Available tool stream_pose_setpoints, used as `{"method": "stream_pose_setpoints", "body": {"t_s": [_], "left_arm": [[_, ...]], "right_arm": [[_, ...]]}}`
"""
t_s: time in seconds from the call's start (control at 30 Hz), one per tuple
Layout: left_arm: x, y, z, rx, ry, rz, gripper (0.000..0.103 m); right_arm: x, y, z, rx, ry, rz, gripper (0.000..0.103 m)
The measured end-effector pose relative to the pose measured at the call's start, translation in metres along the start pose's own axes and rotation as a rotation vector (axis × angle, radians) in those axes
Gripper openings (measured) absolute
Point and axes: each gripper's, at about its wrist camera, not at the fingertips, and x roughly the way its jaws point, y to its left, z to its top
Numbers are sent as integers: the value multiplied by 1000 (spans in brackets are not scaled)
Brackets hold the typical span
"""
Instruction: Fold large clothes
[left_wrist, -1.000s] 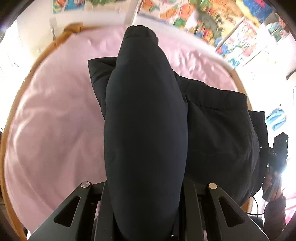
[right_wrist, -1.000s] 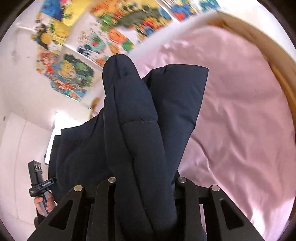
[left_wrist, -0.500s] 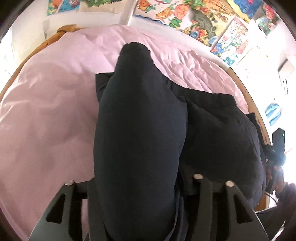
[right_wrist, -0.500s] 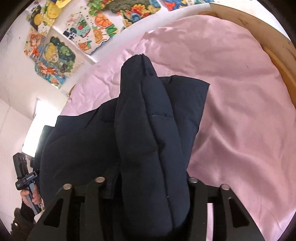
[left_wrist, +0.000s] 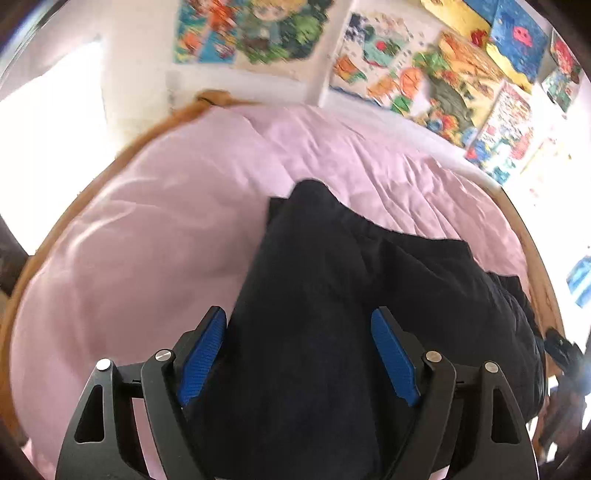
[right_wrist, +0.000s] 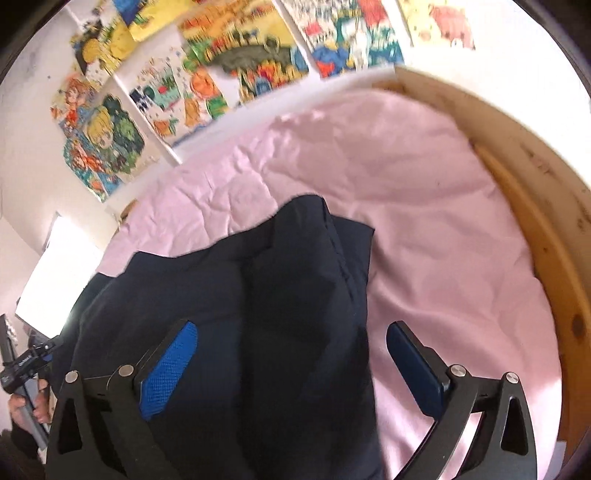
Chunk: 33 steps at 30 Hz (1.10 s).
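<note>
A dark navy padded jacket (left_wrist: 332, 314) lies folded on the pink bed sheet (left_wrist: 147, 258). My left gripper (left_wrist: 299, 314) stands over its near end, jaws opening; a thick fold runs between the blue pads (left_wrist: 203, 354), which do not squeeze it. In the right wrist view the same jacket (right_wrist: 288, 295) passes between the jaws of my right gripper (right_wrist: 291, 328), which are also opening wide, and both pads (right_wrist: 170, 365) stand off the cloth. The far folded edge rests on the sheet.
A wooden bed frame (right_wrist: 546, 206) curves round the pink sheet (right_wrist: 424, 221). Colourful posters (left_wrist: 443, 81) cover the wall behind. A hand holding the other gripper (right_wrist: 22, 365) shows at the lower left of the right wrist view.
Both grippers were shut on raised folds of the jacket. Their jaws have spread, the blue pads now show, and the jacket has sunk onto the bed as both cameras moved forward and down.
</note>
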Motion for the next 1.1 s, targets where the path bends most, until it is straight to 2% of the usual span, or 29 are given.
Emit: {"method": "stream_pose_setpoints", "body": {"t_s": [0.13, 0.2, 0.4, 0.5, 0.83, 1.1], "left_arm": [[-22, -34, -23, -15, -97, 8, 76], [-41, -44, -32, 2, -146, 20, 76], [-63, -86, -57, 52, -265, 14, 81], [-73, -97, -78, 67, -297, 7, 92], [-99, -113, -121, 61, -370, -11, 93], [-112, -124, -149, 102, -416, -12, 98]], "right_arm": [[-20, 19, -18, -29, -71, -23, 103], [-34, 34, -26, -67, -126, -36, 103], [-73, 68, -51, -158, -260, -31, 103], [-89, 78, -65, -177, -313, -20, 103], [-125, 96, -104, -251, -416, -39, 103], [-148, 103, -138, -269, -466, 20, 103]]}}
